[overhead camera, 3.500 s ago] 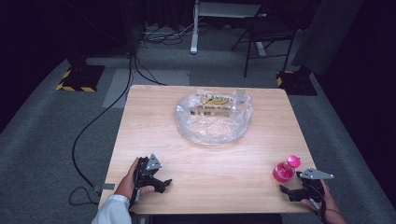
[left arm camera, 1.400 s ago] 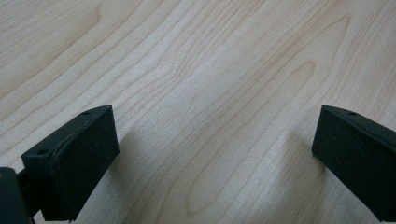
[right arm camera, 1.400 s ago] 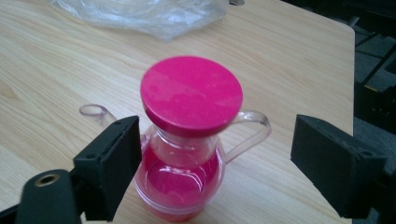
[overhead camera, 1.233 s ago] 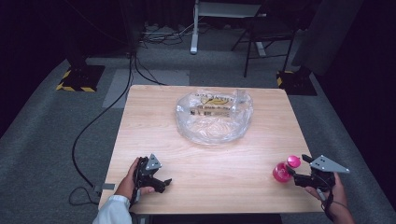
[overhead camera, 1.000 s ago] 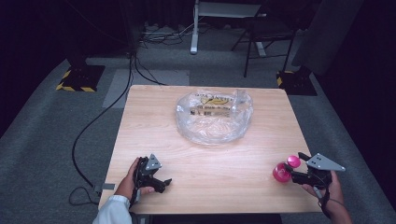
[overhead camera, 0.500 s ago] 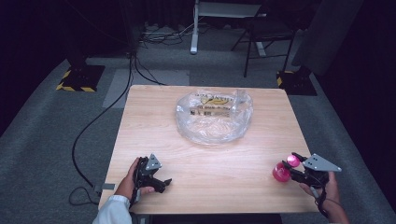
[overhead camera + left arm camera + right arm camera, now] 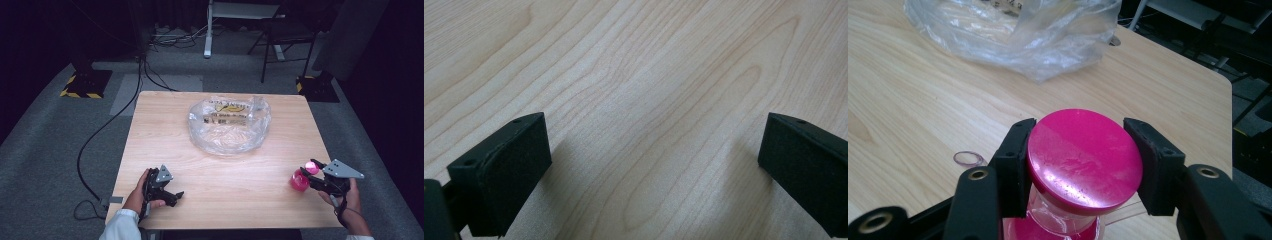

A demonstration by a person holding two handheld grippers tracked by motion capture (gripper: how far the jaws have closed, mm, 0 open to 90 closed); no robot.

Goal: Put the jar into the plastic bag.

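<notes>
The right gripper (image 7: 1079,165) had just clamped onto the pink hourglass (image 7: 1083,160) at the table's (image 7: 175,135) edge. The left gripper (image 7: 654,165) rested spread wide, holding nothing.

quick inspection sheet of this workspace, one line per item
surface: light wooden table, bare over most of its top
job's things: pink hourglass timer near the right front edge, upright, round pink cap on top, clear middle below it
clutter: crumpled clear plastic bag toward the back centre, printed label on it; a small clear ring lies on the wood beside the timer
grippers: right gripper shut on the timer's cap, one pad on each side; left gripper open, low over bare wood, nothing between its jaws
cables: black cable runs over the floor left of the table
surroundings: grey carpet, dark room, black-and-yellow striped bases, a chair behind the table
</notes>
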